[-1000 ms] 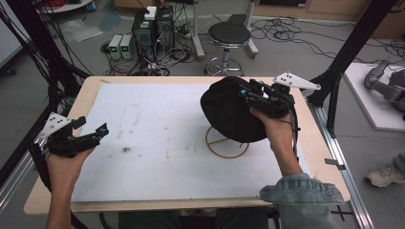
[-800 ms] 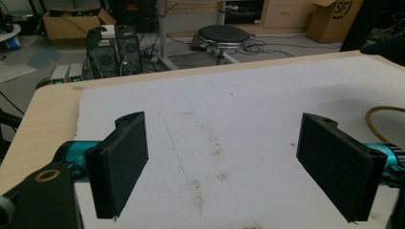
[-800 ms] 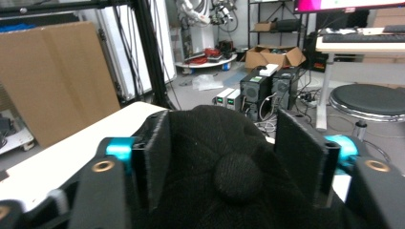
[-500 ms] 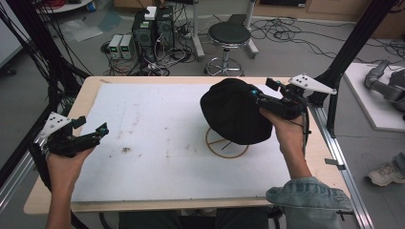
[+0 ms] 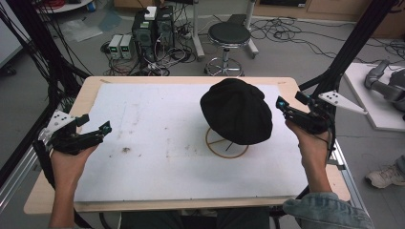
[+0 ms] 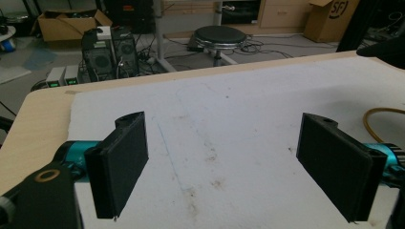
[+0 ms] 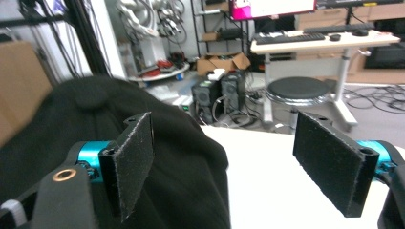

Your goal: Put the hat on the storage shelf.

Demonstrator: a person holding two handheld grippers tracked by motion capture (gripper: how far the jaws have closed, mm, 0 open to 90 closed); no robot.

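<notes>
Right gripper (image 5: 286,109): held in the person's right hand (image 5: 313,143) at about 3 o'clock on the surface, just off the cap's right side; jaws spread wide with nothing between them. In the right gripper view (image 7: 224,162) the left pad sits in front of the cap's black cloth and the right pad stands over bare white sheet.
Left gripper (image 5: 98,131): held in the left hand (image 5: 67,164) at about 9 o'clock near the surface's left edge, well apart from the cap; jaws apart and empty. In the left gripper view (image 6: 224,167) both pads hover over stained white sheet.
Black cap (image 5: 236,110): round, soft, with a button on its crown, sitting at about 2 o'clock from the middle of the surface; it covers the far part of the ring. Its edge shows at the top right corner of the left gripper view (image 6: 384,47), and it takes up the left side of the right gripper view (image 7: 157,143).
Yellow ring (image 5: 227,145): lies flat on the sheet, its near half showing from under the cap at 6 o'clock of it, with a dark line across its inside.
Surface (image 5: 62,200): wooden top, covered by a white sheet (image 5: 157,119) with brown marks toward 8 o'clock.
Stool (image 5: 229,36): round black seat on the floor beyond the surface at 12 o'clock.
Computer towers (image 5: 153,28): on the floor at about 11 o'clock, among cables.
</notes>
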